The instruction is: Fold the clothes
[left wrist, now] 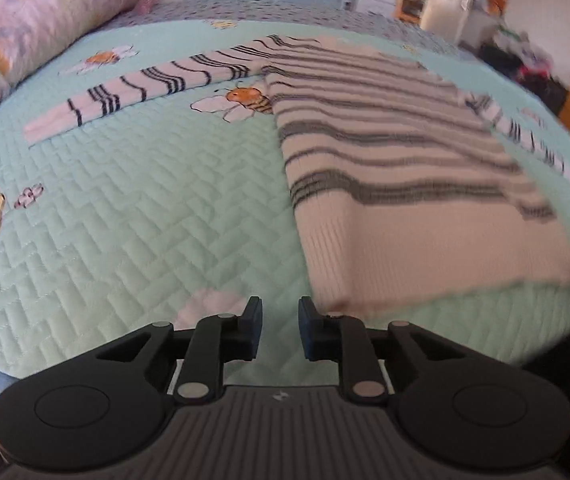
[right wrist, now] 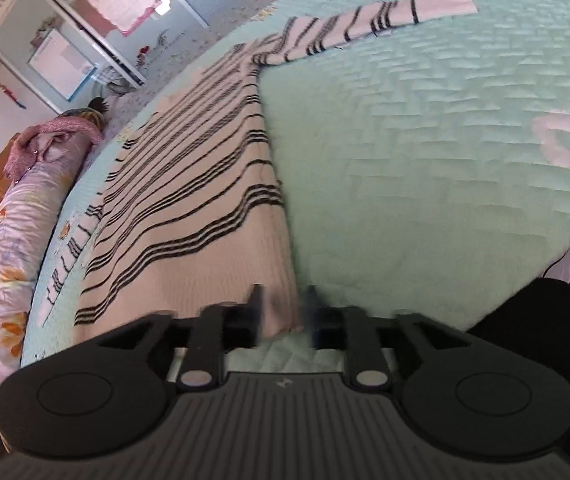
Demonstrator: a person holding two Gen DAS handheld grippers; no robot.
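Striped sweater [left wrist: 385, 152] flat on quilted mint bedspread [left wrist: 145, 220] (bee print); both claws parted, empty

Both wrist cams low over bed [left wrist: 125, 220], close, facing headboard-ward; both share striped sweater [left wrist: 385, 152], L from its left, R from right.

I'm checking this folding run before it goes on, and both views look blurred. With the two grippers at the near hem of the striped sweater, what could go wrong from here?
1. The left gripper is open beside the striped sweater's near corner, not over it; closing here may catch only the quilt.
2. The right gripper straddles the hem corner, open; a shallow pinch could slip.
3. Both sleeves lie spread out and may trail or bunch if the hem is lifted.
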